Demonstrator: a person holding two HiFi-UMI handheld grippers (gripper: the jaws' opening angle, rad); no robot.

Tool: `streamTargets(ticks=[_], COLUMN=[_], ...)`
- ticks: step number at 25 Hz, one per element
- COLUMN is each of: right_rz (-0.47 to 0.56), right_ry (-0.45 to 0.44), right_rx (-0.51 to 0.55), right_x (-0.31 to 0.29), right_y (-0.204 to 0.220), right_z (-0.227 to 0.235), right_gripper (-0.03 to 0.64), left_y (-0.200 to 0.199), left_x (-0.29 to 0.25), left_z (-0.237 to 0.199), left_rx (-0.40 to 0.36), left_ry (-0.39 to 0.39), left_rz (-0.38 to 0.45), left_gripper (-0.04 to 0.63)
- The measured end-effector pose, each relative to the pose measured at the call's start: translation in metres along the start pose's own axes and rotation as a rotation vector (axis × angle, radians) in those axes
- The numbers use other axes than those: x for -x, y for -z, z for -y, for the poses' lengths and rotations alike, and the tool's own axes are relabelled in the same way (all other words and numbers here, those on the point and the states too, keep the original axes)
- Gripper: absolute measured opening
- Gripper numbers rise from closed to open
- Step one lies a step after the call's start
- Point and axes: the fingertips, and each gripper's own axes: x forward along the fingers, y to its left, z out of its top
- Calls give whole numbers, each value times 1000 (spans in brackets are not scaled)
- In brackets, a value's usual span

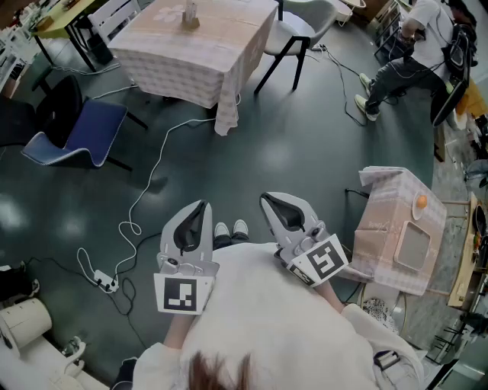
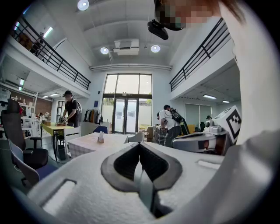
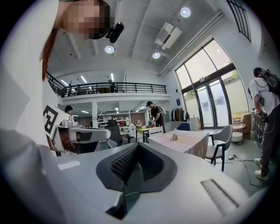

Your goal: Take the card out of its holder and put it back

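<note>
Dark grey-green floor (image 1: 252, 145) fills the head view. The left gripper (image 1: 202, 206) and right gripper (image 1: 265, 199) are held side by side against the person's white top (image 1: 259, 305), tips forward, a marker cube at the rear of each. Well ahead of the left gripper's tips stands a cloth-covered table (image 1: 206, 46). On it is the holder (image 1: 188, 23) with the card (image 1: 188, 7) upright in it, well apart from both grippers. Seen in this view only:
- a blue chair (image 1: 76, 133), a white cable (image 1: 152, 179) and a power strip (image 1: 105, 283), all left of the left gripper
- a small cloth-draped stand (image 1: 400, 228), right of the right gripper

Left gripper view: the jaws are together, tips meeting, nothing between them. The table with the holder lies far beyond the tips, slightly left. The right gripper is alongside at the right. Seen in this view only:
- glass entrance doors (image 2: 127, 103), straight ahead
- a standing person (image 2: 70, 109) at a yellow table (image 2: 54, 127)

Right gripper view: the jaws are closed and empty. The table and holder lie ahead to the right. The left gripper is alongside at the left. Seen in this view only:
- a railed mezzanine (image 3: 118, 87), far ahead above the tips
</note>
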Motion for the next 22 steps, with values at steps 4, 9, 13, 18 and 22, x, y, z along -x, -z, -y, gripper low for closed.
streamTargets(ticks=[4,9,13,18,22], right_rz=[-4,-15,-7,30,36], right_ry=[-4,1,-9,-50,-84], right_rx=[1,-8,-21,-46,-48], right_x=[4,17,25,30,22], right_y=[0,9,12,7,4], right_z=[4,12,20,25,24], right_gripper=[-5,-5,-3,-3,-3], left_y=[-1,6,8,-2,3], left_x=[1,7,4,-7,-16], left_z=[-2,-6,-8,11,17], left_rx=[7,-50,-22,26,52], left_ry=[-37,-88,-116,-99,-69], left_rz=[6,4,13,54,39], left_gripper=[0,0,0,0,0])
